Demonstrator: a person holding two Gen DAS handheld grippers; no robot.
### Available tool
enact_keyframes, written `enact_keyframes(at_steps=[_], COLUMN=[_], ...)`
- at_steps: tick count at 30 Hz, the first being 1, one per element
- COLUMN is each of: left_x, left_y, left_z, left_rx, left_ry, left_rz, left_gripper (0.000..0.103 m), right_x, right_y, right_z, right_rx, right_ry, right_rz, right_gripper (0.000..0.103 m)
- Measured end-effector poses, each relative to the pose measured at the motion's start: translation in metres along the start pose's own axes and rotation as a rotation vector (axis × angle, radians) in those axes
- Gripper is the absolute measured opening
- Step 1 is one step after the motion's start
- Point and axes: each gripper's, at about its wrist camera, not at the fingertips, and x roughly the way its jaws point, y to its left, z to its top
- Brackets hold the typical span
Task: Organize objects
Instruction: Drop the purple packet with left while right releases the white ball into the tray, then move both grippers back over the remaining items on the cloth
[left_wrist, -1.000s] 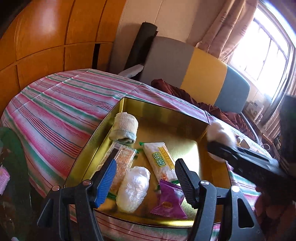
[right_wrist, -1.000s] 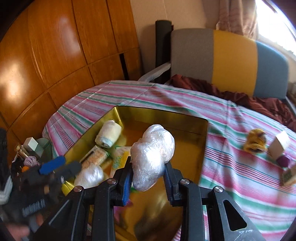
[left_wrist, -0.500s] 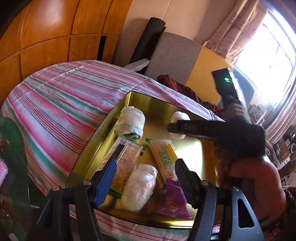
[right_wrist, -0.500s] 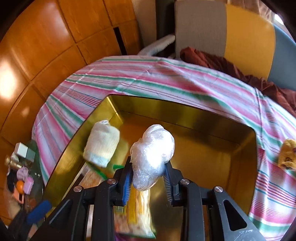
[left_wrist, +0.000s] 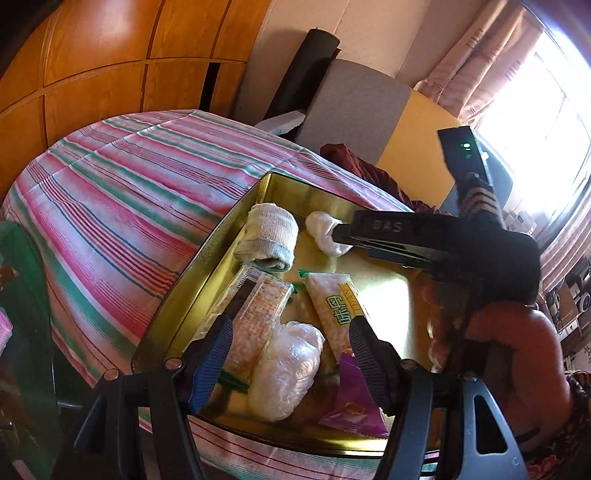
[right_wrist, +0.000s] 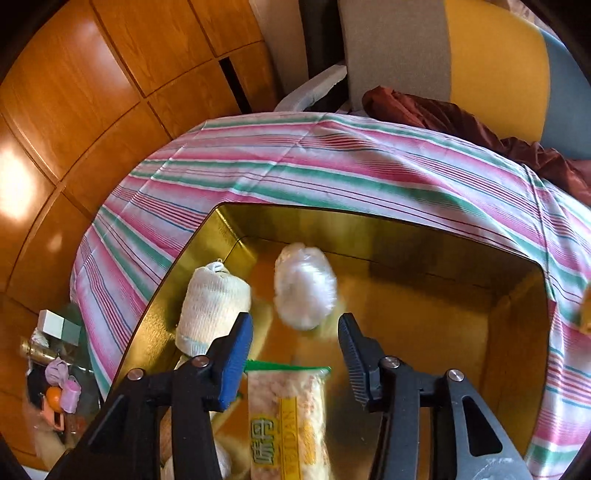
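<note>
A gold metal tray (left_wrist: 173, 306) (right_wrist: 436, 236) sits on the striped tablecloth. In it lie a rolled white cloth (left_wrist: 269, 236) (right_wrist: 214, 302), a yellow-labelled snack pack (left_wrist: 336, 310) (right_wrist: 288, 424), a clear-wrapped cracker pack (left_wrist: 255, 314), a plastic-wrapped bundle (left_wrist: 288, 369) and a purple packet (left_wrist: 351, 402). A second white plastic-wrapped bundle (right_wrist: 304, 286) (left_wrist: 325, 232) is blurred, just beyond my right gripper (right_wrist: 295, 354), which is open over the tray's far left part. My left gripper (left_wrist: 288, 354) is open and empty above the tray's near edge.
The striped tablecloth (left_wrist: 122, 192) covers the round table. A glass side shelf (right_wrist: 55, 369) with small items stands at the left. A grey, yellow and blue chair (right_wrist: 461, 55) with a dark red cloth stands behind the table. Wood panels line the wall.
My right gripper moved to the tray's far left part and opened, letting go of the white plastic-wrapped bundle, which now sits beside the rolled cloth. My left gripper stayed open.
</note>
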Motion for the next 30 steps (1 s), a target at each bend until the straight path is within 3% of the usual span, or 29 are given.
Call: enact_keyframes(at_steps=[7,15,27,30], left_x=[-0.003,-0.007,-0.014,-0.016], left_y=[-0.012,-0.036,-0.08,-0.091], left_z=[-0.005,-0.013,-0.033,-0.035], left_rx=[0.036,0.112,0.207,0.227], left_ry=[-0.006,-0.012,0.016,0.01], left_rz=[-0.02,-0.101,-0.213,-0.218], left_gripper=[0.066,0.066,0.067,0.067], right_x=[-0.03,-0.082,-0.141,-0.156], right_y=[-0.016,-0.043,-0.137,-0.167], right_z=[-0.009,-0.029,-0.083,-0.095], right_rx=[-0.005,-0.011,0.091,0.108], right_ry=[-0.035,-0.118,-0.183,-0.205], right_rz=[-0.014,-0.05,-0.193,-0.273], right_gripper=[0.052,0.056,0.056,0.056])
